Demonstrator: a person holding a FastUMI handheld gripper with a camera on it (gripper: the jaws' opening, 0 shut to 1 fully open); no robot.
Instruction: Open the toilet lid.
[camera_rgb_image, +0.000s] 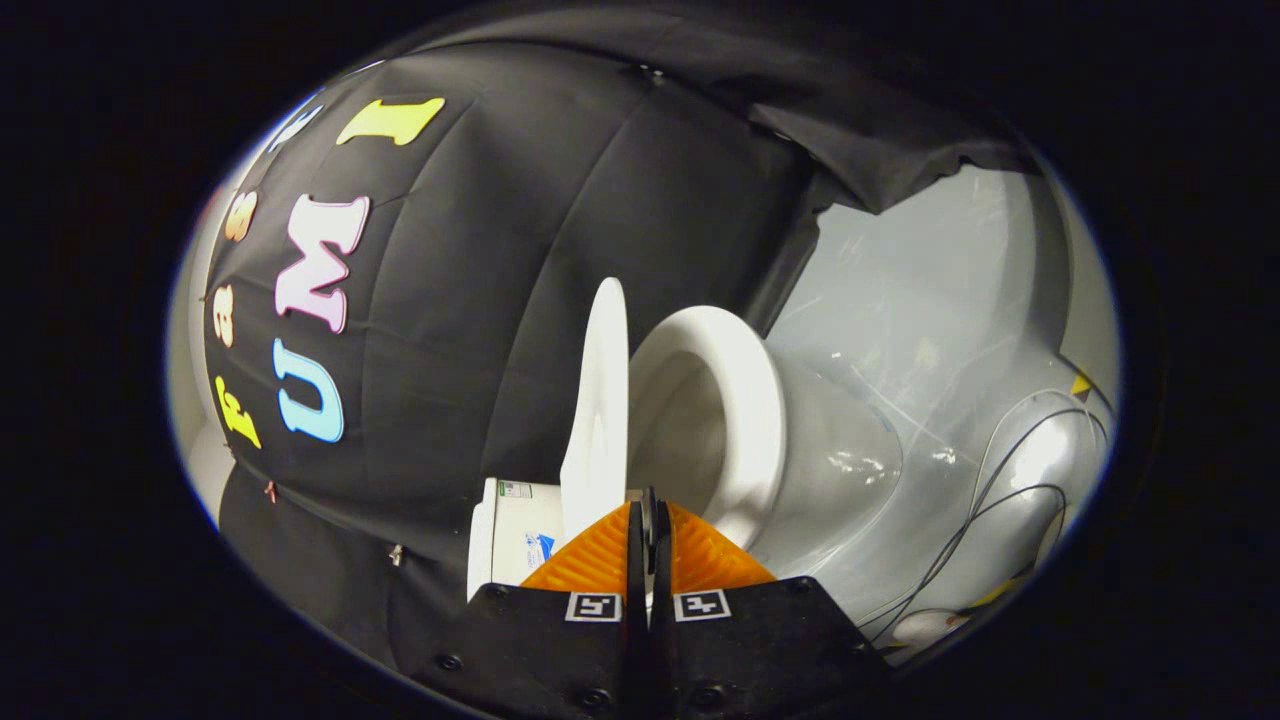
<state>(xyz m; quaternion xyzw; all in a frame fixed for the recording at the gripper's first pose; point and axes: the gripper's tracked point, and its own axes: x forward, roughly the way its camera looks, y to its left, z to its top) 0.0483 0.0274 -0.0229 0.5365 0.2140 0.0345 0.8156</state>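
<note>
Gripper (649, 500) fingers closed together, nothing visibly between them. Toilet lid (597, 400) just ahead, raised clear of the seat (745, 400), seemingly near upright, though the view is rolled. Advice: ease lid gently back toward the tank (510, 540); avoid letting it fall.

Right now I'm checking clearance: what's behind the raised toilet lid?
Behind the raised lid hangs the black cloth wall; the tank sits alongside, partly covered. The gripper is shut.
</note>
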